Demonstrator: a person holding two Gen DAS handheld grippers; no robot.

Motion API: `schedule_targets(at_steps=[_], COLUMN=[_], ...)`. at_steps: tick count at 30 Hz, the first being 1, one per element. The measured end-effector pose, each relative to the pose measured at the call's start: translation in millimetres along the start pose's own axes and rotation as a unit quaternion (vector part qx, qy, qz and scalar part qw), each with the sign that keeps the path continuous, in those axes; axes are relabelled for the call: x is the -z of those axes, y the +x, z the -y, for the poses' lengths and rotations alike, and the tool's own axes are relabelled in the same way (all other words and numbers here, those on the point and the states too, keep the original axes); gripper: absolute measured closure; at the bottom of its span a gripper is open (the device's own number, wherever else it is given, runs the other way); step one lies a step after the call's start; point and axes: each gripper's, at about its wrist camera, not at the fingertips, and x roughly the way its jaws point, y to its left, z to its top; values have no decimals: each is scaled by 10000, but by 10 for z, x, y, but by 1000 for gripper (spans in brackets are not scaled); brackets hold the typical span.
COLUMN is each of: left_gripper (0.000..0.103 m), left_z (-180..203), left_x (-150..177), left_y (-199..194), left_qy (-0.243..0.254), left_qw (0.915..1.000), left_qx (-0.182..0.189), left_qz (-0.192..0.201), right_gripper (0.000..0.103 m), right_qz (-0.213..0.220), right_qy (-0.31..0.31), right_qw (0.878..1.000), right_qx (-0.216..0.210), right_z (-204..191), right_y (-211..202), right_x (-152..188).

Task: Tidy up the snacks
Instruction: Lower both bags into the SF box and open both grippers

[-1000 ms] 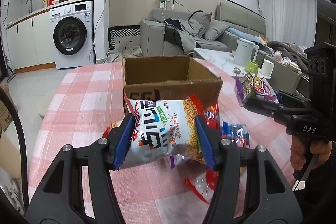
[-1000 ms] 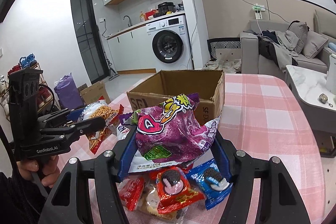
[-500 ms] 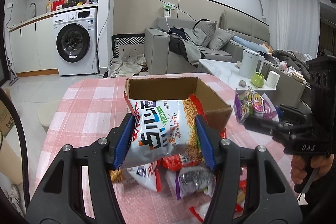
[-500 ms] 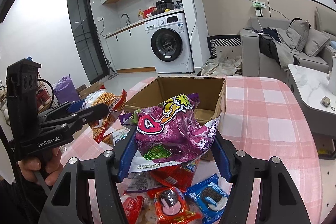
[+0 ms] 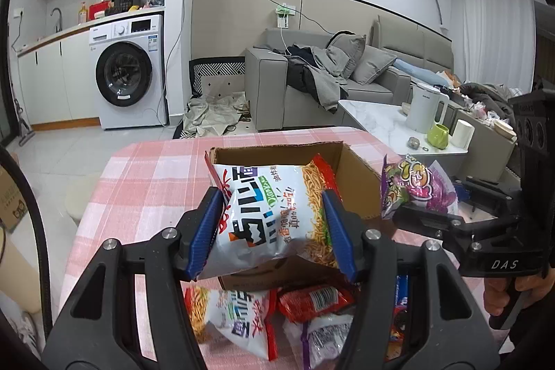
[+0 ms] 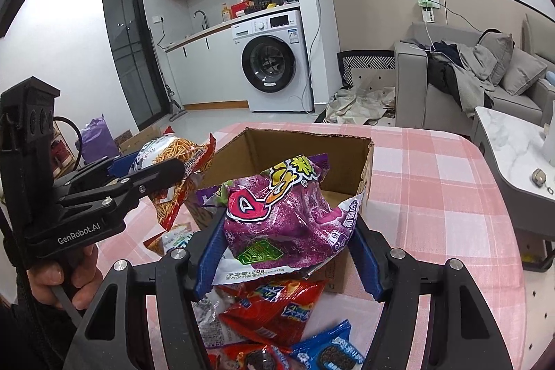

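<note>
My left gripper [image 5: 272, 233] is shut on a white and red noodle snack bag [image 5: 274, 210] and holds it above the near edge of the open cardboard box [image 5: 357, 169]. The bag also shows in the right wrist view [image 6: 177, 169]. My right gripper [image 6: 289, 252] is shut on a purple snack bag [image 6: 281, 210], held above the box [image 6: 298, 148] near its front. That purple bag shows in the left wrist view [image 5: 416, 186] to the right of the box.
Loose snack packets [image 5: 312, 314] lie on the pink checked tablecloth [image 5: 145, 175] in front of the box, with red and blue cookie packs [image 6: 277, 318] below my right gripper. A marble side table with a kettle [image 5: 425, 108] stands to the right.
Both grippers have risen and moved forward with their bags, from above the snack pile to over the near part of the box.
</note>
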Motion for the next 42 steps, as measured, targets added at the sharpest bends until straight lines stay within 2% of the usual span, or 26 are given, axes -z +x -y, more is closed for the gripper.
schedule_targets(at_steps=[18, 38, 42], left_gripper=[47, 46, 42], left_z=[-171, -142, -145], left_x=[-130, -51, -33], left_y=[672, 937, 882], left_qy=[-60, 91, 136], left_qw=[9998, 9990, 9991], left_qx=[-113, -213, -173], left_qz=[-150, -371, -374], right_gripper=[36, 36, 23], right_qz=[-170, -320, -79], right_qy=[-77, -209, -203], right_qw=[9997, 9986, 9990], right_qx=[181, 377, 401], right_z=[65, 83, 105], right_y=[343, 575, 458], right_x=[-156, -185, -181])
